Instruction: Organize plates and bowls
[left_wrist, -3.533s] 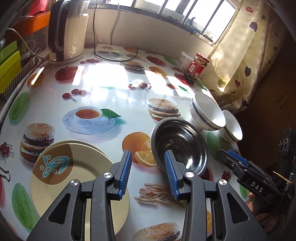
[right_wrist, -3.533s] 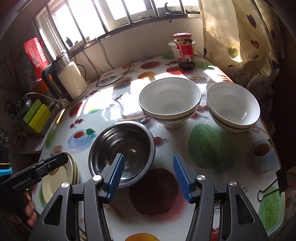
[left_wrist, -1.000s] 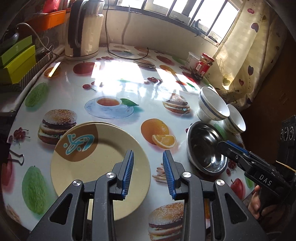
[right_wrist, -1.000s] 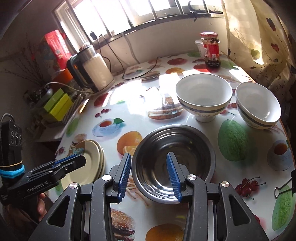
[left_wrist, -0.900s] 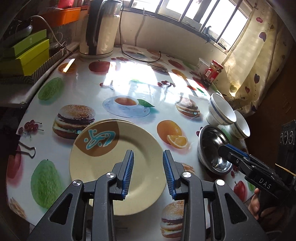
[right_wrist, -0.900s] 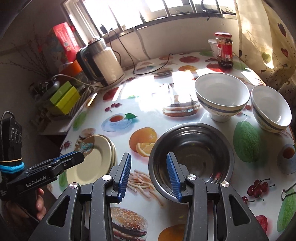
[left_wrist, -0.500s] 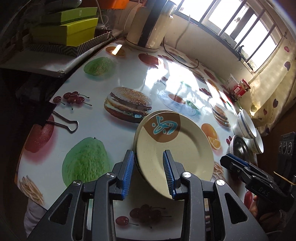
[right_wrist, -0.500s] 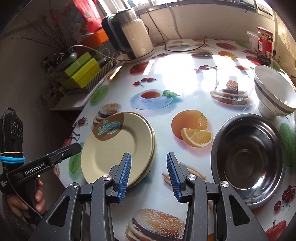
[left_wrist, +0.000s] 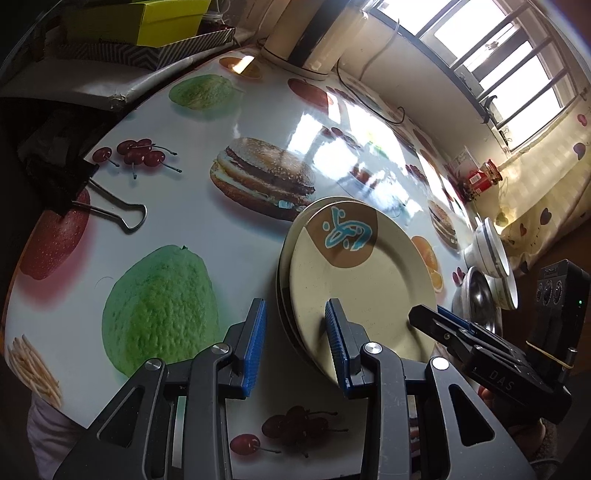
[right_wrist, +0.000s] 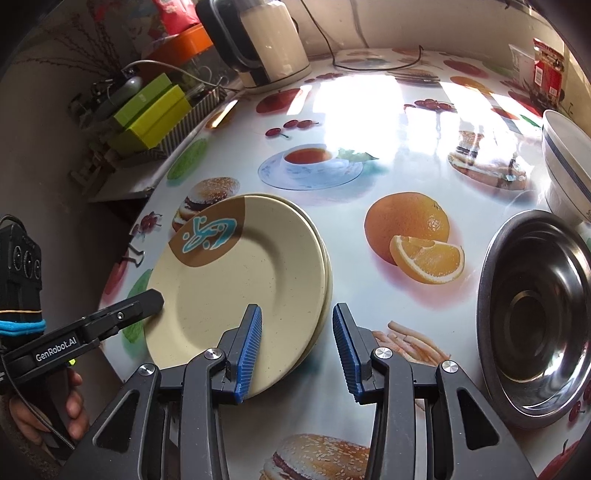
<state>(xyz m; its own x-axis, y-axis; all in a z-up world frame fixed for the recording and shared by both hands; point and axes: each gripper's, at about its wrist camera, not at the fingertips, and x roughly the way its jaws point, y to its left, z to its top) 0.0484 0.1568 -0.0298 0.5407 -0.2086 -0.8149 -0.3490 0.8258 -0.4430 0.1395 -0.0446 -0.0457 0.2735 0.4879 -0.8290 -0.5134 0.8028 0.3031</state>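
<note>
Because the plate stack (right_wrist: 236, 280) lies flat near the surface's (right_wrist: 369, 177) edge, both grippers straddle its rim.
Left gripper (left_wrist: 295, 350) and right gripper (right_wrist: 295, 350) hold their fingers narrowly apart on opposite sides, gripping nothing yet; steel bowl (right_wrist: 535, 325) sits beside the plates.

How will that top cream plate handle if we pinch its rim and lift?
The top plate looks rigid and glazed, so it probably won't flex but may slip between the pads. It lies nested on other plates, so the lower ones could shift. On the glossy tablecloth, pushing probably slides the stack.
</note>
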